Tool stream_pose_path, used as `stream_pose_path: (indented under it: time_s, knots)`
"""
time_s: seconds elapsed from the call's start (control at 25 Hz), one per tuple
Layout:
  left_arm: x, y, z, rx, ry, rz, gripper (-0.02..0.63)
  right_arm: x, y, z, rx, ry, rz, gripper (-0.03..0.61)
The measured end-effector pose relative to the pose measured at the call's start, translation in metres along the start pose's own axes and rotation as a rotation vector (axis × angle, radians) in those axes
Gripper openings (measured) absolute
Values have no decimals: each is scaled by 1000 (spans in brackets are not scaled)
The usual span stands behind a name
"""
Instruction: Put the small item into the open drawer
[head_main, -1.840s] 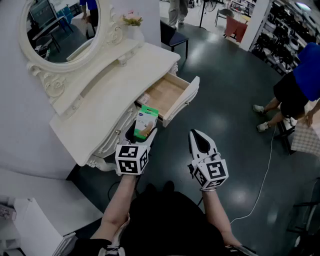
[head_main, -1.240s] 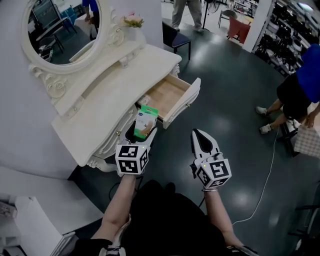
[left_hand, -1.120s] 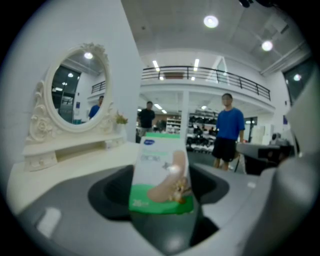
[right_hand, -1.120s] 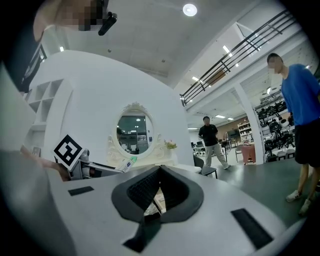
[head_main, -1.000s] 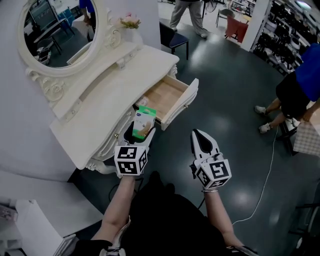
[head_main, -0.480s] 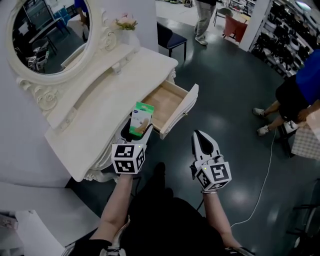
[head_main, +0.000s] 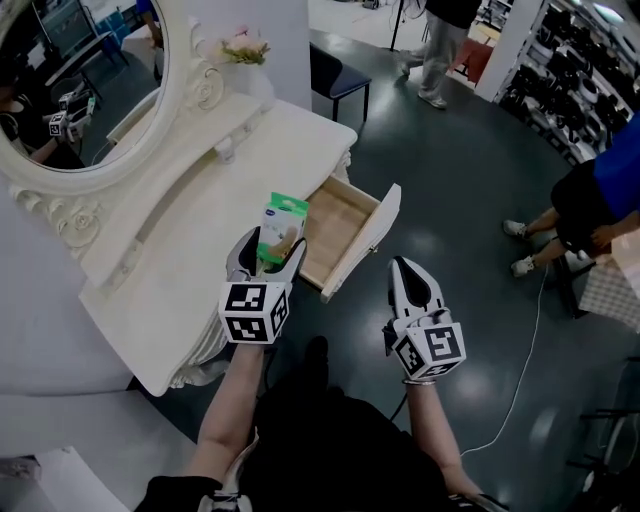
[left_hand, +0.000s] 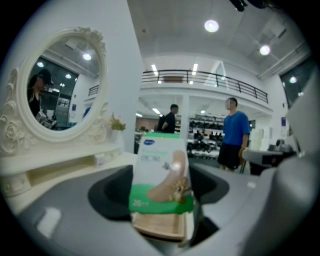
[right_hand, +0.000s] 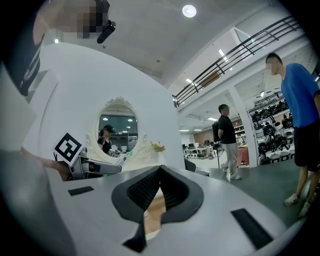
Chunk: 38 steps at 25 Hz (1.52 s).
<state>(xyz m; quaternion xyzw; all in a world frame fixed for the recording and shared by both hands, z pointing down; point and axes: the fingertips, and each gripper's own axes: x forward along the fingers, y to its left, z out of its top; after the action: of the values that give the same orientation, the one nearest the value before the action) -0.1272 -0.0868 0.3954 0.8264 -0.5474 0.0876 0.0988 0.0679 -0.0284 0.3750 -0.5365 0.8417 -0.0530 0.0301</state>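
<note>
A small green-and-white packet (head_main: 279, 229) stands upright between the jaws of my left gripper (head_main: 266, 252), which is shut on it; the packet (left_hand: 161, 175) fills the middle of the left gripper view. It hangs over the white dressing table's top, just left of the open wooden drawer (head_main: 340, 226). The drawer's pale wood shows below the packet (left_hand: 158, 226). My right gripper (head_main: 409, 280) is shut with nothing in it, held over the dark floor to the right of the drawer front (head_main: 365, 249). In the right gripper view its jaws (right_hand: 159, 175) meet at the tips.
The white dressing table (head_main: 170, 230) carries an oval mirror (head_main: 70, 80) and a small flower vase (head_main: 245, 58). A dark chair (head_main: 335, 82) stands beyond it. People stand at the right (head_main: 590, 190) and far back (head_main: 445, 40). A white cable (head_main: 525, 370) lies on the floor.
My left gripper has lifted the packet up and forward, from below the table edge to above the tabletop beside the drawer. The right gripper has barely moved. A person at the back walked right.
</note>
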Motion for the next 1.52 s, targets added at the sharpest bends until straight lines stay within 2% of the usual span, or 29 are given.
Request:
stream_pose_path:
  time_s: [0.76,1.52]
  knots:
    - [81,21,22,4,4,-102,353,55,-29,12,-20,-2,-109,-3]
    - [162,0,2,27,111,-140,353,93,-87,17,-7,-9,-130,-3]
